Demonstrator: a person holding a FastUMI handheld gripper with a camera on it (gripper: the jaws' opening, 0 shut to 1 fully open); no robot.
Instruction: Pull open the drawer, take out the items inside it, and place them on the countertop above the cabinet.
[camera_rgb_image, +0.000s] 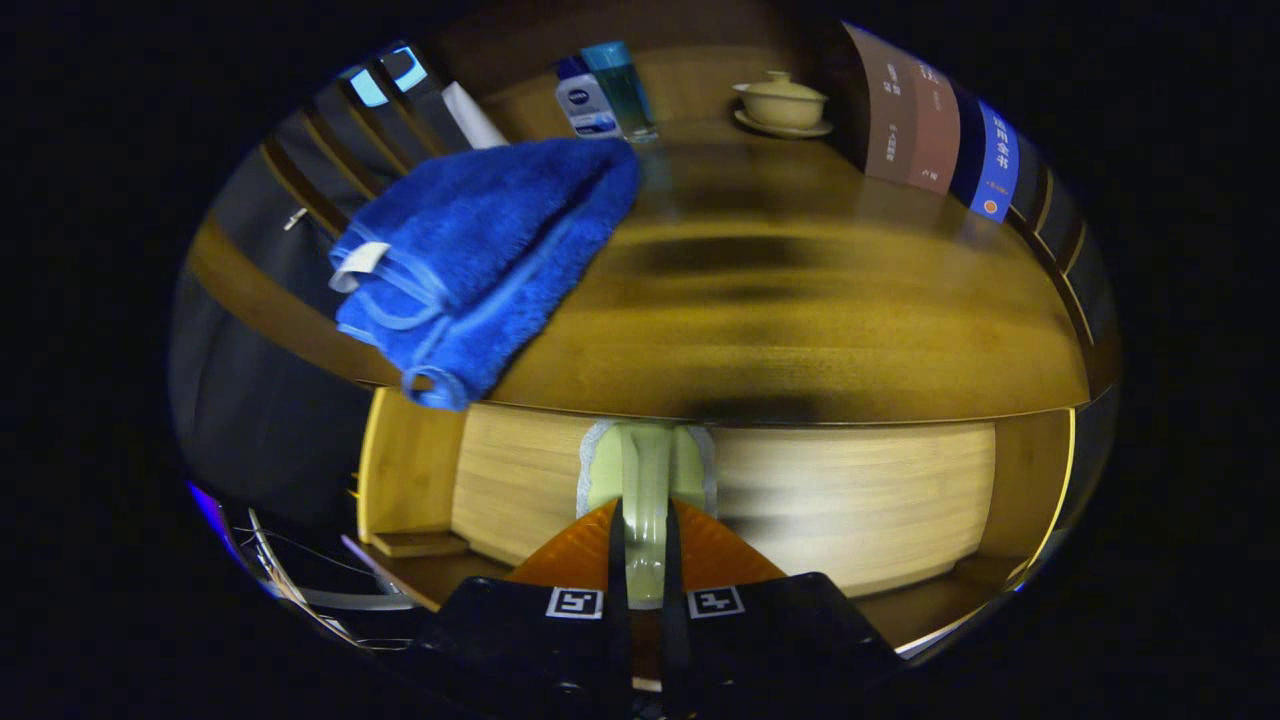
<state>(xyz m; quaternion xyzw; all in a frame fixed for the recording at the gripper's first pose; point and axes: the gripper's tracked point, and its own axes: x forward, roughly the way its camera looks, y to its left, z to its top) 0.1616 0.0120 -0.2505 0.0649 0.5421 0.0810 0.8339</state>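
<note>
My gripper (645, 545) is shut on the pale green drawer handle (646, 470), which stands out from the light wooden drawer front (850, 490); both fingers press on its stem. The drawer front sits just under the edge of the dark wooden countertop (800, 300). A blue towel (480, 250) lies on the countertop's left part and hangs over its front edge, up and to the left of the handle. The drawer's inside is hidden.
At the back of the countertop stand a white lotion bottle (585, 100), a teal bottle (622, 88) and a lidded cream bowl on a saucer (782, 102). Upright books (935, 130) line the right side. Cabinet side panels (405, 470) flank the drawer.
</note>
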